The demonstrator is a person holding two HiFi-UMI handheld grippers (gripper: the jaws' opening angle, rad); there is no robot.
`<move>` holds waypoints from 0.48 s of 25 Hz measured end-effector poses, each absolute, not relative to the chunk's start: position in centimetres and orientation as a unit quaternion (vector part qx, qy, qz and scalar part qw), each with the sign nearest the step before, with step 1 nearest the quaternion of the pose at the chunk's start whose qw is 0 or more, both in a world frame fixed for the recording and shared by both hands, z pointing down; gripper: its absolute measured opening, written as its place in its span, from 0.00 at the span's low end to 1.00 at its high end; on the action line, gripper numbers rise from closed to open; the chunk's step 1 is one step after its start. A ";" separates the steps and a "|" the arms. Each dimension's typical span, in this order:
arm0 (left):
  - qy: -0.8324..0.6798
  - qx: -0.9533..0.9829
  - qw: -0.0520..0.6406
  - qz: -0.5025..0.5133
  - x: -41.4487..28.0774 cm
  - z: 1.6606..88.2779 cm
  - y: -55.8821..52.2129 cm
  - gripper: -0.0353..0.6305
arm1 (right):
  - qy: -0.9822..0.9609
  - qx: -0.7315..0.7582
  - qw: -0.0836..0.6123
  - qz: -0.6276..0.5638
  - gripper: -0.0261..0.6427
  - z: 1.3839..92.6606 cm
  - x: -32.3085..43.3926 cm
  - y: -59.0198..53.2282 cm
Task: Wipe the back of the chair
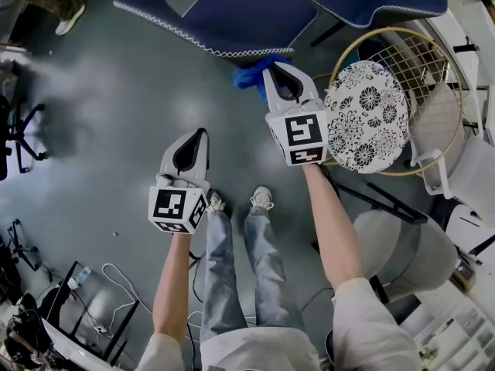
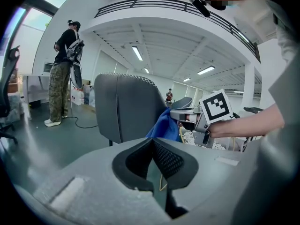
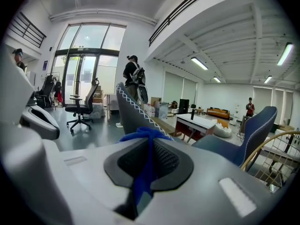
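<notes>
— Right hand-held gripper [image 1: 276,76]: what's it got?
— Its jaws are clamped on a blue cloth [image 1: 251,74], right at the stitched edge of the navy chair back [image 1: 232,14].
— The left hand-held gripper [image 1: 197,139]?
— Jaws together, nothing between them, over the floor [image 1: 100,130]. Beside the right one, a gold wire frame [image 1: 433,60] holds a patterned round cushion [image 1: 365,114].

The navy chair [image 1: 232,14], its edge stitched in white, fills the top of the head view. Just below its lower edge the right tongs [image 1: 277,69] pinch a bunched blue cloth [image 1: 249,76], which meets that edge. Farther below the chair and a little left, the left tongs [image 1: 199,134] hang over the grey floor [image 1: 116,107], tips together and empty. Right of the chair stands a gold wire chair [image 1: 421,60] carrying a round floral cushion [image 1: 367,118].
</notes>
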State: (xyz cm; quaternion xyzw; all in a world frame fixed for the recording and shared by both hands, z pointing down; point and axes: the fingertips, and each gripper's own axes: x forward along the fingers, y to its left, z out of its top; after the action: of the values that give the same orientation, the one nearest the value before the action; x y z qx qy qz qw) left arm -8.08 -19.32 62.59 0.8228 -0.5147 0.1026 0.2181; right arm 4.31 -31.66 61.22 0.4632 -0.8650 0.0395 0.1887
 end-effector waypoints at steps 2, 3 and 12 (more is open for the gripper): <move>-0.513 0.823 0.219 0.103 -7.9 62.8 -19.5 0.05 | -0.862 0.463 0.201 0.049 0.08 62.5 4.9 -31.8; -0.513 0.823 0.219 0.103 -7.8 62.8 -19.6 0.05 | -0.859 0.465 0.205 0.056 0.08 63.2 5.2 -32.0; -0.514 0.822 0.220 0.107 -8.0 63.2 -20.5 0.05 | -0.842 0.470 0.240 0.111 0.08 68.8 6.6 -33.2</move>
State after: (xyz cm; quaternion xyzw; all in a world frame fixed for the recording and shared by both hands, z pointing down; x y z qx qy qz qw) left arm -8.01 -20.47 63.22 0.8223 -0.5137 0.1067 0.2203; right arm 6.64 -33.20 68.84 0.4700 -0.8421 0.1113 0.2401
